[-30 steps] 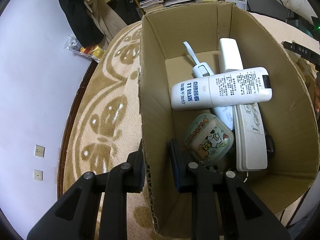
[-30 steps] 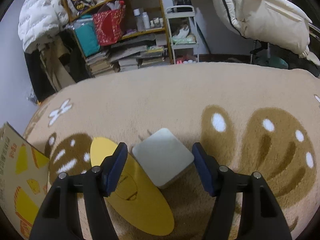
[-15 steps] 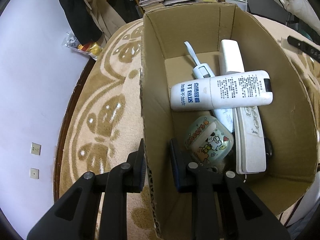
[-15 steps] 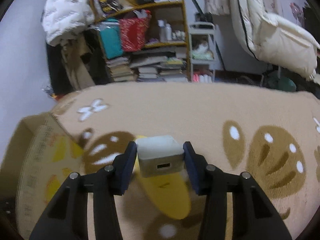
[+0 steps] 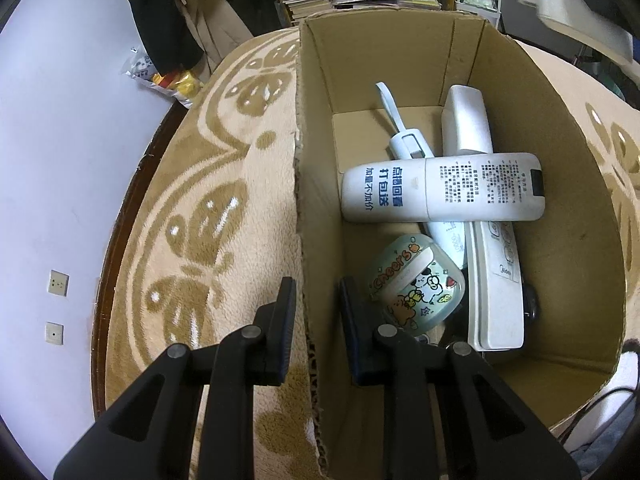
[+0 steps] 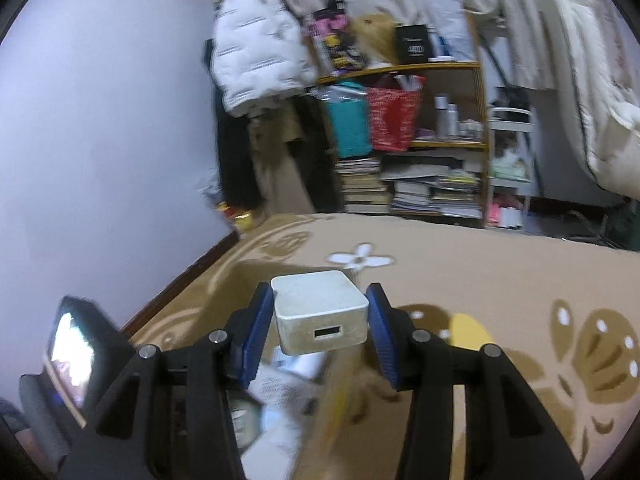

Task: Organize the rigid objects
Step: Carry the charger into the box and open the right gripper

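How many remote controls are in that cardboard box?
2: one remote lies crosswise on top, printed back up; another runs lengthwise beneath it along the box's right side. More may be hidden underneath.

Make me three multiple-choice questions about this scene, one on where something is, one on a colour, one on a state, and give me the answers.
1. Where does the left gripper grip the cardboard box?
A. on its left wall
B. on its far wall
C. on its floor

2. What colour is the charger block in the right gripper?
A. red
B. white
C. black

3. What state is the charger block in?
A. lying on the rug
B. resting inside the box
C. clamped and held in the air

Answers: 1 A, one finger sits outside the wall and one inside. 2 B, its casing is off-white. 3 C, both blue pads press its sides above the rug.
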The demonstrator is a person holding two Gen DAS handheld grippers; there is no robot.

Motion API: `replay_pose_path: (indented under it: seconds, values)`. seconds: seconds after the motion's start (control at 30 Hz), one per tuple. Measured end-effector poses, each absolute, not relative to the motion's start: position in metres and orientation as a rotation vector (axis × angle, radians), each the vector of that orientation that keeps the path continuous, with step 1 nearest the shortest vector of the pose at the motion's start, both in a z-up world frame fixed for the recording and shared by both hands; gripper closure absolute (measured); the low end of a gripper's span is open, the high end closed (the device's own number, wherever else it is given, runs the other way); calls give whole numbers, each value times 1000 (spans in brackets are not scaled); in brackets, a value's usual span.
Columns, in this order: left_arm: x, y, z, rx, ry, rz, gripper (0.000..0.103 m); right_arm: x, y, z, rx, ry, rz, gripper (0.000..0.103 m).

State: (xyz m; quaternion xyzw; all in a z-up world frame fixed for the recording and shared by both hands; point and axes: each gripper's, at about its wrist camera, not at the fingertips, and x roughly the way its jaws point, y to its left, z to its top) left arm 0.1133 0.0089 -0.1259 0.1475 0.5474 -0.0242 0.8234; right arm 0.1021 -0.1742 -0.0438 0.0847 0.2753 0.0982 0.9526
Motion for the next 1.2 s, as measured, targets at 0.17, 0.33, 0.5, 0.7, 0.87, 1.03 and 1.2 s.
replay_pose_path:
  seconds: [0.17,0.33,0.5,0.7,0.87,1.03,1.2]
  values:
    - [115,11,-125,289,1172,-60,81,97,-144,-52,124,602,247,53]
    - [115,12,-125,283,1174,-63,81,93,-139,-64,122,631,270,53]
    - [116,13,-125,274,1179,-65,81,93,-137,-72,99,646,269,52]
    - [117,13,-125,271,1182,-69,81,100,-141,-79,110,675,271,52]
    - [116,12,-125,274,1180,-71,81,102,-144,-81,128,685,291,52]
    - [116,13,-124,268,1183,-73,81,100,-149,-71,144,641,291,48]
    - [116,12,-123,268,1184,-72,81,96,-170,-58,154,560,199,13]
